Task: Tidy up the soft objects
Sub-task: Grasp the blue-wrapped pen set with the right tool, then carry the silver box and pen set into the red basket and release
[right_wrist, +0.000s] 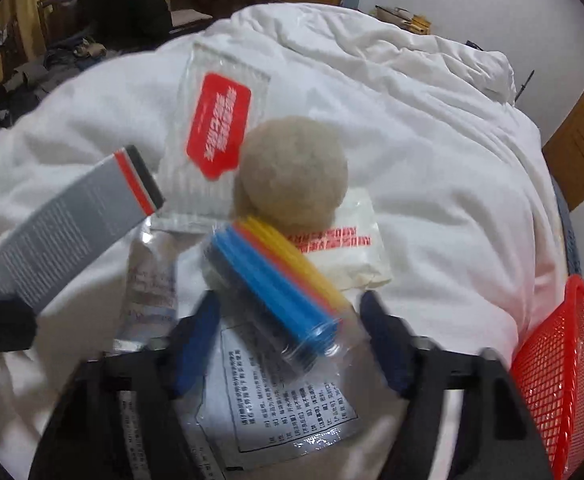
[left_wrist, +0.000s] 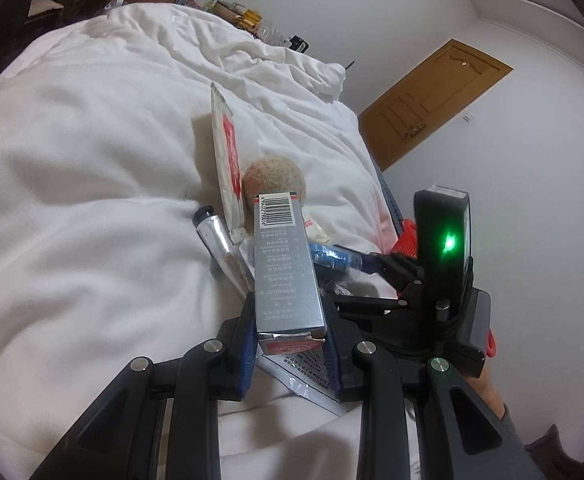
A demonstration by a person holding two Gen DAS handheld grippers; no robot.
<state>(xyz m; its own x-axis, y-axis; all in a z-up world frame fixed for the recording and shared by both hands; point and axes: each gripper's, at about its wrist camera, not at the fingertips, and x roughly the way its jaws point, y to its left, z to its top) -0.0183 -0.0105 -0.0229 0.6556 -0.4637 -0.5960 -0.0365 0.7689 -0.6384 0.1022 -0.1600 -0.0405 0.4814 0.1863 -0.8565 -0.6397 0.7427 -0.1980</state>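
Fingers of the left gripper (left_wrist: 289,344) clamp the silver carton (left_wrist: 283,264), its long axis running forward, while the right gripper (right_wrist: 287,344), open, straddles the bagged coloured sticks (right_wrist: 279,280) lying diagonally between them on the duvet (right_wrist: 432,160).

Silver barcoded box (left_wrist: 283,264), beige ball (right_wrist: 292,172), blue, orange and yellow sticks (right_wrist: 279,280), red mesh basket (right_wrist: 564,368), white quilt (right_wrist: 432,152).

Open white duvet (right_wrist: 432,152) is left free right of the beige ball (right_wrist: 292,172). Passage ahead is blocked by ball, red-label sachet (right_wrist: 215,128), straw pack (right_wrist: 279,284); right edge is bounded by red basket (right_wrist: 564,364).
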